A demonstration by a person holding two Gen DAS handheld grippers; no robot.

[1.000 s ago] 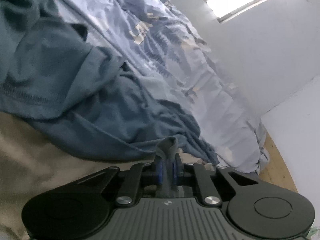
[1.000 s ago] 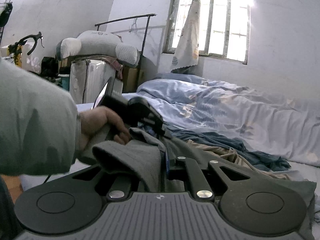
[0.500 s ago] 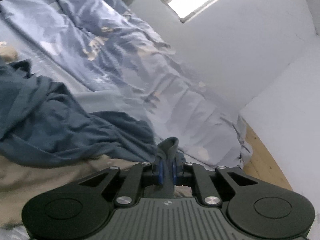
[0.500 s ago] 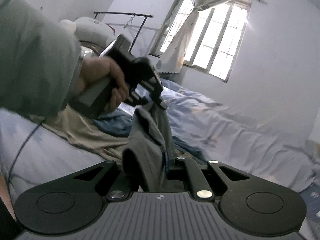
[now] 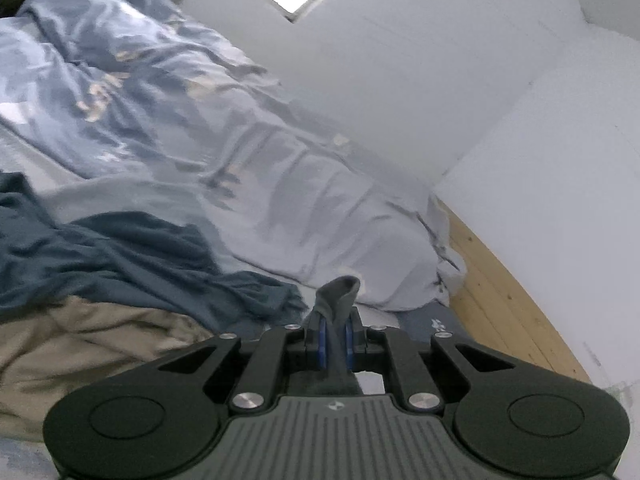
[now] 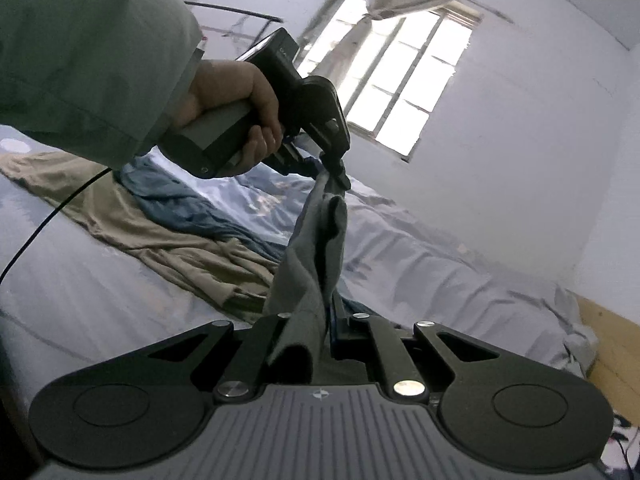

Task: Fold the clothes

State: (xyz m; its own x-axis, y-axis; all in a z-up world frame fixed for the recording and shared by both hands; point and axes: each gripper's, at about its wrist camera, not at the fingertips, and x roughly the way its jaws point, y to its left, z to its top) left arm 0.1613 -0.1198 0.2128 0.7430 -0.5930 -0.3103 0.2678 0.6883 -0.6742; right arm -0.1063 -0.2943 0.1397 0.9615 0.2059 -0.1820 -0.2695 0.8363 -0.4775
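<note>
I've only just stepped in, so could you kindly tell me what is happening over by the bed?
A person holds a gripping tool in each hand and is working on a grey garment. The left tool and the right tool are each shut on part of it, so the cloth hangs bunched between them above the bed, not yet spread flat. A blue garment and a beige garment lie crumpled on the bed, untouched.

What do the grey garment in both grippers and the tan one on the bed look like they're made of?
Grey garment: soft matte knit, probably cotton jersey; it hangs in limp, rounded folds between the left gripper and right gripper. Tan garment: thinner matte cloth, finely crumpled, perhaps light cotton; the weave is too blurred to tell.
</note>
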